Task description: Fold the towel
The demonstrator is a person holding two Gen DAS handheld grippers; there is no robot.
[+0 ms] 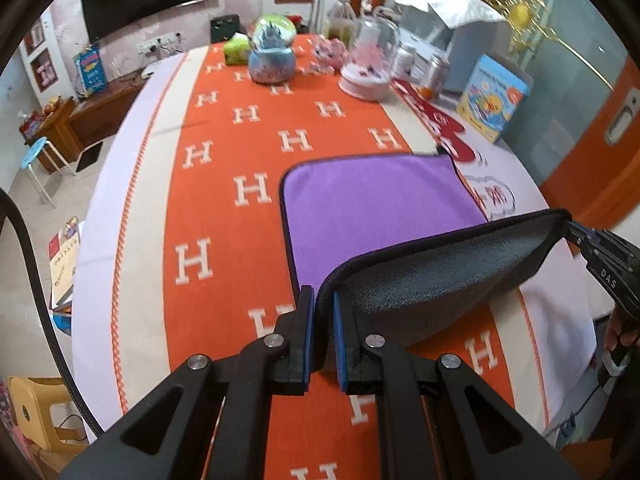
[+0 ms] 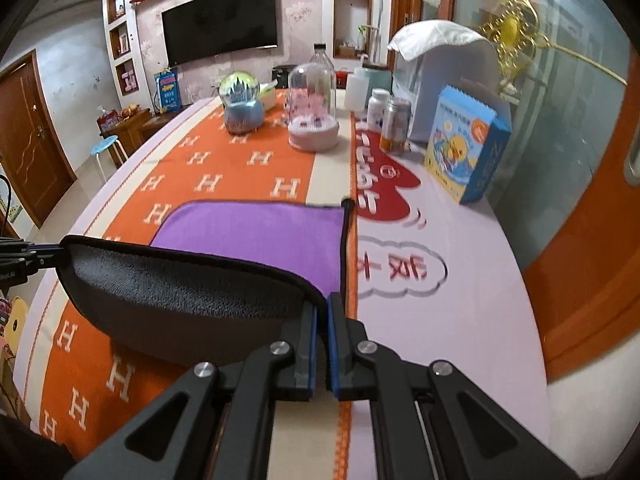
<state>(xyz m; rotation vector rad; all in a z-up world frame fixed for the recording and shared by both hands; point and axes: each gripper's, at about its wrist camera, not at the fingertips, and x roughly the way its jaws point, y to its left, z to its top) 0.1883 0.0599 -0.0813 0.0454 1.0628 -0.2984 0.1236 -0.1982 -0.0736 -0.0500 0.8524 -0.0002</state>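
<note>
Both grippers, left (image 1: 322, 320) and right (image 2: 323, 320), pinch the near corners of the purple-and-grey microfibre towel (image 1: 380, 204), lifting that edge so it can fold forward beyond the fingers.

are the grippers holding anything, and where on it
Both hold the towel: left gripper pinches its near left corner, right gripper its near right corner, lifting the near edge.

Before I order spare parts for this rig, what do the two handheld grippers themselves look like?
Both match: the left gripper and right gripper are matte black linkage frames with triangular cut-outs, round silver pivot pins, and blue pads lining the inner faces of the fingers. Seen from the left wrist camera, the right one carries white lettering reading "DAS". A dark cable loops at the left.
</note>
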